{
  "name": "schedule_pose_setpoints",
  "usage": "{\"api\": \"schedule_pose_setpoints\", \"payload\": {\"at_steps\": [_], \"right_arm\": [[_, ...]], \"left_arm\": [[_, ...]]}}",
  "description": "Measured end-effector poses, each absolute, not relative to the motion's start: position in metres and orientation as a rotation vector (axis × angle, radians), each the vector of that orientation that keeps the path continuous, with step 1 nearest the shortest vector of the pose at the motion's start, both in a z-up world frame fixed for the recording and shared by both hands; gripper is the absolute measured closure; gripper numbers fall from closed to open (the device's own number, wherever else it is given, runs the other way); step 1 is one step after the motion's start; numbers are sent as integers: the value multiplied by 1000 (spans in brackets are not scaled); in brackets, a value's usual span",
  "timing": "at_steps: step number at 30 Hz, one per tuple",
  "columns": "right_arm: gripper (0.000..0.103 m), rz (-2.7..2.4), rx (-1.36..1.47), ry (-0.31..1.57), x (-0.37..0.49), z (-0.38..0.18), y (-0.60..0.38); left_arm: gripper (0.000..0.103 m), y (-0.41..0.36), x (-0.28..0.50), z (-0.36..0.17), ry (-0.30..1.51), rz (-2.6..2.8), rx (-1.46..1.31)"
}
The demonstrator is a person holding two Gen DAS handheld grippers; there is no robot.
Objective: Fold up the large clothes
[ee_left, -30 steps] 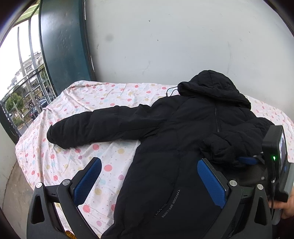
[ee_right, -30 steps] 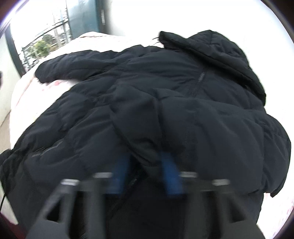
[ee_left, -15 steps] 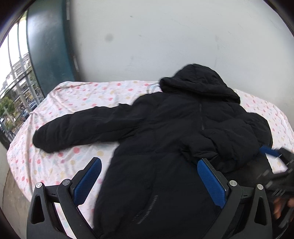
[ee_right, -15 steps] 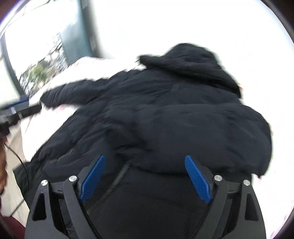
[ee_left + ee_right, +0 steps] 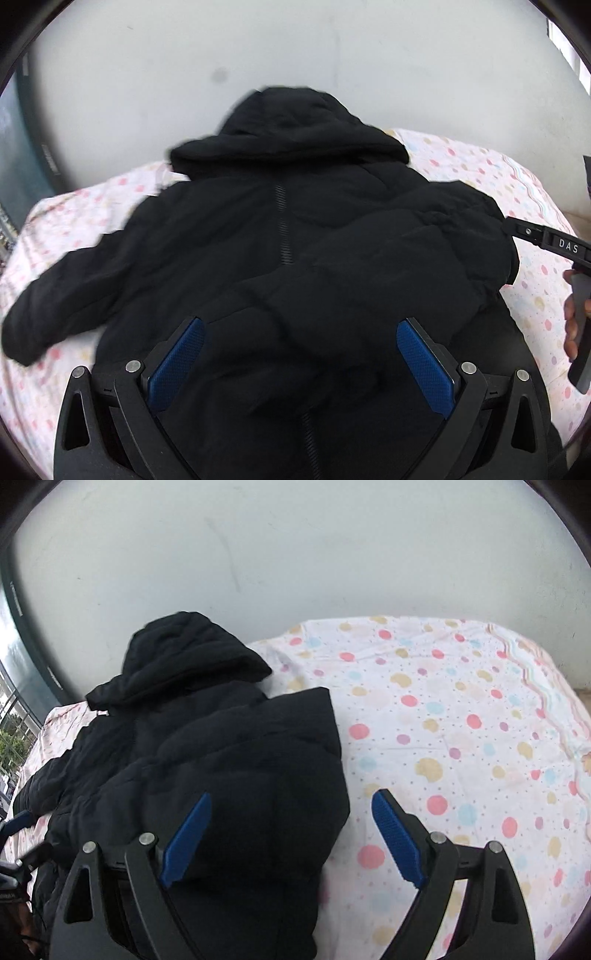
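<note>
A black hooded puffer jacket (image 5: 280,258) lies front up on a polka-dot sheet (image 5: 480,173), hood toward the wall. Its right sleeve (image 5: 406,266) is folded across the chest; its left sleeve (image 5: 62,295) stretches out to the left. My left gripper (image 5: 299,362) is open and empty above the jacket's lower front. My right gripper (image 5: 291,834) is open and empty over the jacket's folded right edge (image 5: 295,775), and it shows at the right edge of the left wrist view (image 5: 546,240). The jacket also fills the left of the right wrist view (image 5: 207,760).
The sheet (image 5: 461,738) covers a bed that reaches right of the jacket. A pale wall (image 5: 295,55) stands behind the bed. A dark green door frame (image 5: 22,657) and a balcony railing (image 5: 7,746) are at far left.
My right gripper let go of the folded right sleeve, opened and drew back to the right. My left gripper swung from the left sleeve side to over the jacket's middle.
</note>
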State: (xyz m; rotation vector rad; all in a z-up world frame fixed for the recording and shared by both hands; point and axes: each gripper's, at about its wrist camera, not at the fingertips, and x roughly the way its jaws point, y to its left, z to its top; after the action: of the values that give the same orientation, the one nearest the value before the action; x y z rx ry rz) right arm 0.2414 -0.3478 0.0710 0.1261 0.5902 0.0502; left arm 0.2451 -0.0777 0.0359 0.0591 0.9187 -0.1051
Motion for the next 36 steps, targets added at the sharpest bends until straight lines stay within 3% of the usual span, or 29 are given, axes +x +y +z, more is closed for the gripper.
{"api": "schedule_pose_setpoints", "payload": {"at_steps": [6,16,20,29,36], "right_arm": [[15,163,124,622,259,55,-325],[13,239,-268,722,257,13,-189],[13,182,-326,758,260,-1,-176],[14,237,-287,682,214,48,-212],[14,187,-205,521,231,109,-250]], "left_arm": [[1,-80,266,7,956,-41,134],[1,-9,255,-6,978,129,195],[1,-10,249,-5,982,121,212],[1,-3,239,51,872,88,126],[1,-2,278,41,870,96,95]]}}
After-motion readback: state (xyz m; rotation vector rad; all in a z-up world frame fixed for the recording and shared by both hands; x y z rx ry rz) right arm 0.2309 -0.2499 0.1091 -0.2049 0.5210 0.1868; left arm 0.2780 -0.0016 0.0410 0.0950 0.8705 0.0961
